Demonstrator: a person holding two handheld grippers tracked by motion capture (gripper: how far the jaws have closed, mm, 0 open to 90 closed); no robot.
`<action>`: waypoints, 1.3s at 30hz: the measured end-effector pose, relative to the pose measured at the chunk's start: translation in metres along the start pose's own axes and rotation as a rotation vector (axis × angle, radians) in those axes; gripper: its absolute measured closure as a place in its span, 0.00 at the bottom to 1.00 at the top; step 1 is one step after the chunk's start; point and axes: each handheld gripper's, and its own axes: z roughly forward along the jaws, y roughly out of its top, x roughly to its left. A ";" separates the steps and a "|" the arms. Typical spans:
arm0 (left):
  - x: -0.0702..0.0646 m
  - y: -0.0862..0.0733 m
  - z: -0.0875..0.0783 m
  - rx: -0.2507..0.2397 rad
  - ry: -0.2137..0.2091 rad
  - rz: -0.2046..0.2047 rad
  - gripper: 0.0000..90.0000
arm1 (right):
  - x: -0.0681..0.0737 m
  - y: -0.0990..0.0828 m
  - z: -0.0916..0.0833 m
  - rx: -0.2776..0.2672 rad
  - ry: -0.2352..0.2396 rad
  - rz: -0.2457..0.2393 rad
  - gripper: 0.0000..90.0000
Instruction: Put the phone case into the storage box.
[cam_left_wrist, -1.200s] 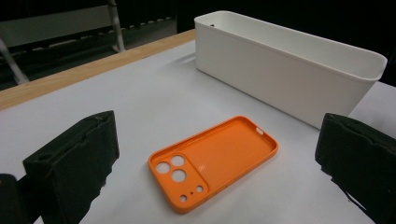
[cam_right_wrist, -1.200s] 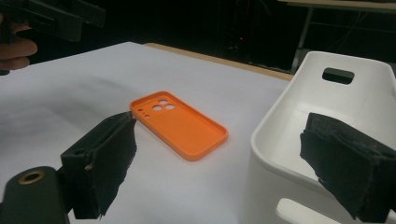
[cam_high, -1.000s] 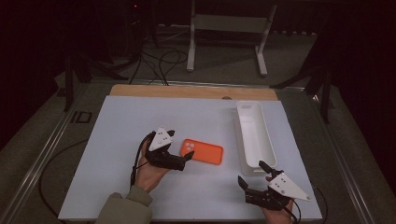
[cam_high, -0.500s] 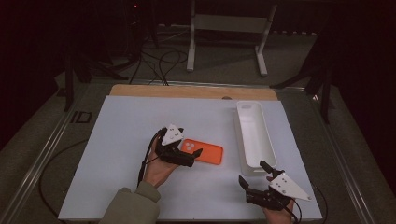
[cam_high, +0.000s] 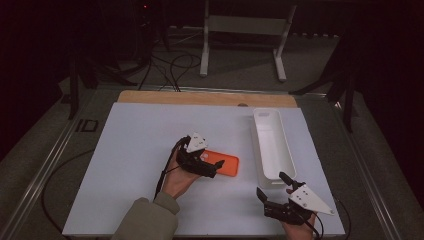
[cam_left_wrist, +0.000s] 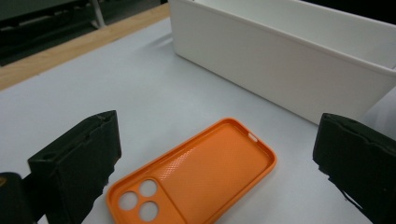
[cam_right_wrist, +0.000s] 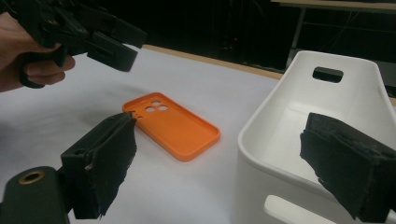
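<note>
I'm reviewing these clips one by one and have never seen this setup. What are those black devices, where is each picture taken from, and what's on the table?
A person holds a hand-held two-jaw tool in each hand. The high view looks down on the white table: the left tool is over the near end of an orange phone case, and the right tool sits near the front edge. The other two pictures come from cameras riding on the tools, looking along their black jaws. The case lies inside-up, camera holes visible, beside a long empty white bin. Both tools stand open; nothing is held.
</note>
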 end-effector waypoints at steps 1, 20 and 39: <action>0.000 0.000 0.002 0.005 -0.002 -0.001 0.03 | 0.000 0.000 0.000 0.000 0.000 0.001 0.11; -0.009 0.004 0.024 0.082 -0.075 -0.017 0.73 | -0.001 -0.001 -0.001 -0.002 -0.006 0.004 0.11; -0.018 0.002 0.050 0.157 -0.086 -0.044 1.00 | -0.002 -0.001 -0.001 -0.003 -0.011 0.004 0.11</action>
